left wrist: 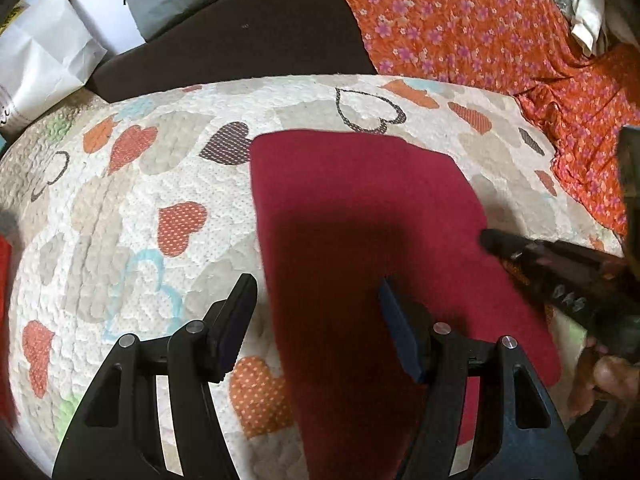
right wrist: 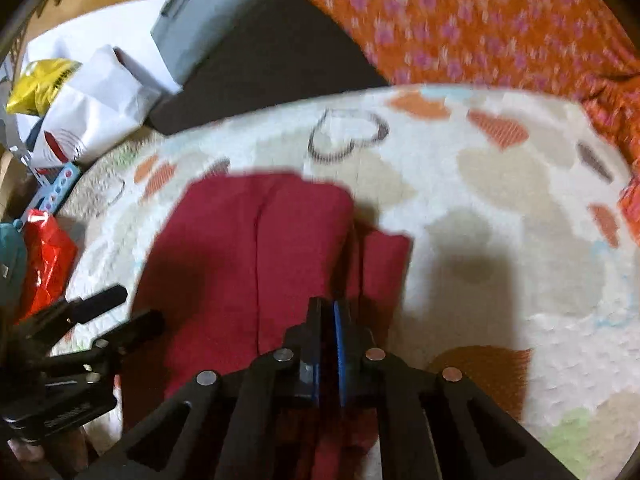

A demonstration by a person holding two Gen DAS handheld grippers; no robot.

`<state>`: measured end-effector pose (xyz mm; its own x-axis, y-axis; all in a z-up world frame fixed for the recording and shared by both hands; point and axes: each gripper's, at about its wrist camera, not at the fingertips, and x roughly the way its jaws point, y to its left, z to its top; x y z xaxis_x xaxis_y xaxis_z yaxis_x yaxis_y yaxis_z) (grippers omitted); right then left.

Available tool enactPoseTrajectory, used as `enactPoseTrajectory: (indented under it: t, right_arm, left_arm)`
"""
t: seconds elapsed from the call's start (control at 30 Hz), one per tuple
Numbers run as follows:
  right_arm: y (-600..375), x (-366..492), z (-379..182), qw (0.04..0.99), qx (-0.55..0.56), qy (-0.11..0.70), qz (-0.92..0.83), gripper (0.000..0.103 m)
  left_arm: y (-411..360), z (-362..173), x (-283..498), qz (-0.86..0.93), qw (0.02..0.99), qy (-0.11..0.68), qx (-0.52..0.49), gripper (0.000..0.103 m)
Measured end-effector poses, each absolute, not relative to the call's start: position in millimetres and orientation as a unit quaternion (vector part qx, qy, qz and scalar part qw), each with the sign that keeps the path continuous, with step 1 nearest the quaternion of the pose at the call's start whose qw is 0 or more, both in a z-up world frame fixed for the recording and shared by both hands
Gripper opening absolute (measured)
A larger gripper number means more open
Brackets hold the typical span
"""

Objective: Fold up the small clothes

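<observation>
one dark red garment (left wrist: 360, 216), a soft matte knit with a centre seam and folded edges, is laid flat on a quilted bed cover (left wrist: 132, 208) printed with orange, beige and dotted hearts. two claws are seen. the left claw (left wrist: 316, 300) is held spread above the garment's left edge, one finger over the quilt, the other over the cloth. the right claw (right wrist: 329, 320) is pressed together at the garment's right side; whether cloth is pinched between its pads cannot be told. an orange flowered fabric (left wrist: 460, 24) is draped beyond, beside a dark cushion (left wrist: 248, 36) and white paper bags (right wrist: 96, 104).
</observation>
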<state>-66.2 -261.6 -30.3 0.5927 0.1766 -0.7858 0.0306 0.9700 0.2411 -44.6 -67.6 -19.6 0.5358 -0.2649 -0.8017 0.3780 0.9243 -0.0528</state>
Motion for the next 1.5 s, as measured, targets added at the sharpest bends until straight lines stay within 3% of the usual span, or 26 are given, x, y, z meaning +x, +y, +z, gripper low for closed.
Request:
enactPoseTrajectory:
  t: [0.33, 0.43, 0.53, 0.7, 0.8, 1.07, 1.5]
  right_arm:
    - [-239, -111, 23, 0.903, 0.107, 0.406, 0.085, 0.010]
    - [-221, -117, 9, 0.894, 0.091, 0.427, 0.104, 0.023]
    - [-209, -117, -25, 0.872, 0.068, 0.476, 0.093, 0.024]
    - [-207, -128, -1, 0.889, 0.069, 0.442, 0.100, 0.024]
    - [-209, -136, 22, 0.907, 0.077, 0.404, 0.091, 0.033]
    - [-199, -143, 37, 0.929, 0.032, 0.365, 0.045, 0.035]
    - [-207, -140, 29, 0.928, 0.065, 0.364, 0.044, 0.037]
  left_arm:
    - [-65, -12, -48, -0.149, 0.894, 0.413, 0.089, 0.063]
    - [-57, -9, -48, -0.145, 0.898, 0.409, 0.075, 0.063]
    - [-49, -3, -53, -0.138, 0.904, 0.400, 0.056, 0.063]
    - [-47, 9, -70, -0.122, 0.918, 0.369, 0.081, 0.063]
    - [-46, 12, -79, -0.112, 0.922, 0.361, 0.086, 0.063]
    - [-43, 11, -92, -0.113, 0.918, 0.375, 0.058, 0.063]
    - [-41, 9, -91, -0.104, 0.922, 0.369, 0.060, 0.063]
